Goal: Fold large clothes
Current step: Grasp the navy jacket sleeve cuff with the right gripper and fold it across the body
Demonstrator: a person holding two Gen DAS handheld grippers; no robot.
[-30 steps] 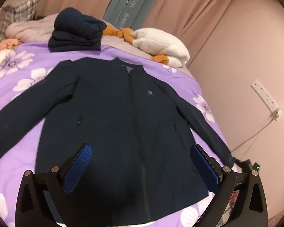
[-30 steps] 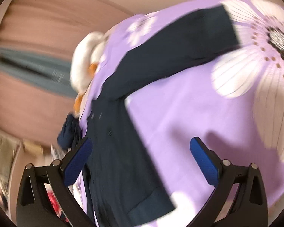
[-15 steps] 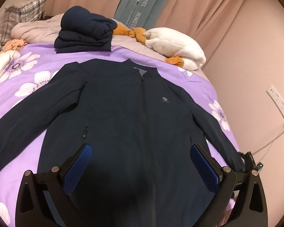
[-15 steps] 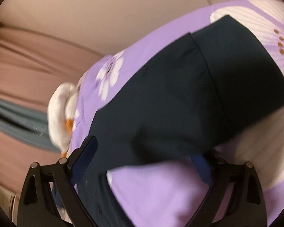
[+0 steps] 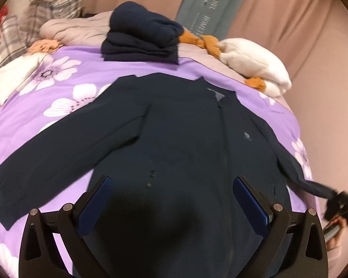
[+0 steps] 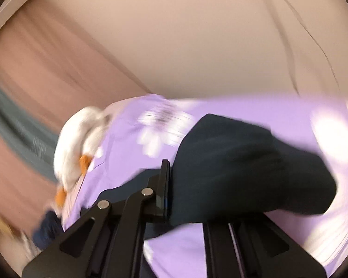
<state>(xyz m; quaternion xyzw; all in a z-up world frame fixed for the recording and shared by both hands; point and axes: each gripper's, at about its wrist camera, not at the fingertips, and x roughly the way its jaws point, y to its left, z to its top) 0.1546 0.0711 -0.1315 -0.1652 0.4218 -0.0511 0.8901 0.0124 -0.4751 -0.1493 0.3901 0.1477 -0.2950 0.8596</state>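
**Jacket spread on the bed, one cuff clamped by the right tool**

The jacket, dark navy and zipped up the front, is seen laid flat and face up on a purple bedcover printed with white flowers. At the far left, plaid pillows are propped at the head of the bed. The jacket's sleeve on the left is stretched out over the cover, its cuff lying flat near the edge of the view. Behind the collar, a stack of folded dark clothes is set on a pale quilt. To the right of that stack a white plush toy with orange parts is lying against pink curtains.

The left tool is held above the jacket's lower half with its blue pads well apart; nothing is gripped between them.

The sleeve on the right is drawn off the side of the bed and raised at its end, where the right tool is seen at the far edge of the left view. In the blurred right view, the right tool has just been closing and is now clamped on the cuff, which is bunched over the fingers and hides the far one.
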